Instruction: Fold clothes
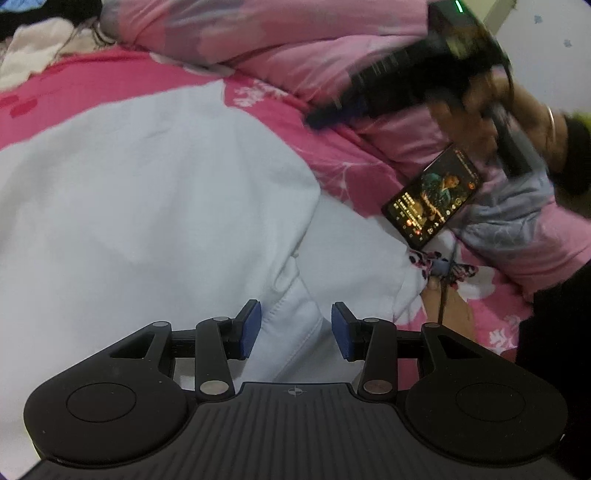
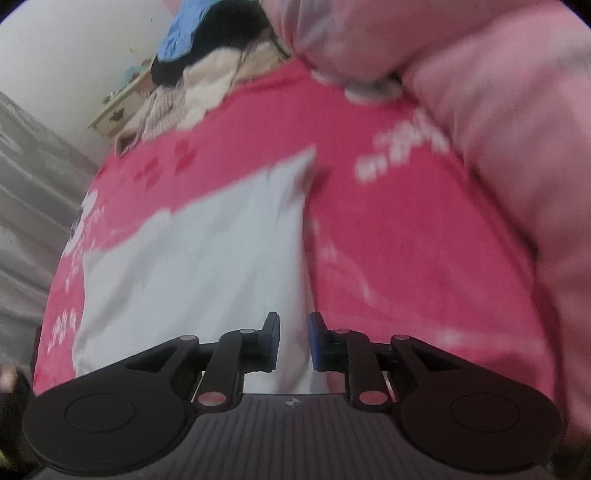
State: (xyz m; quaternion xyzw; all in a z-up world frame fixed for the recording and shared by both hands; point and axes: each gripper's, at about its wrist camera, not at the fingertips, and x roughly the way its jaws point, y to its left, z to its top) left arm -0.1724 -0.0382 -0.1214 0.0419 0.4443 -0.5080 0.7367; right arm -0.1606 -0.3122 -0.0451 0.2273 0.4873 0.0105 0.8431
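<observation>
A white garment (image 1: 147, 206) lies spread on the pink floral bedsheet (image 1: 332, 155). My left gripper (image 1: 295, 328) hovers low over its near seamed edge with the jaws apart. The blue pads (image 1: 251, 328) stand on either side of a fold without pressing it. My right gripper (image 1: 321, 116) is up in the air at the right, blurred, in a person's hand (image 1: 476, 122), and no cloth hangs from it. In the right wrist view the right gripper (image 2: 294, 341) shows a narrow gap. The white garment (image 2: 207, 258) lies below it on the sheet (image 2: 406, 258).
A lit phone (image 1: 432, 199) lies on the sheet right of the garment. A bunched pink quilt (image 1: 295, 33) runs along the far side. A pile of clothes (image 2: 207, 85) sits at the bed's far end by a cream cabinet (image 2: 118, 110).
</observation>
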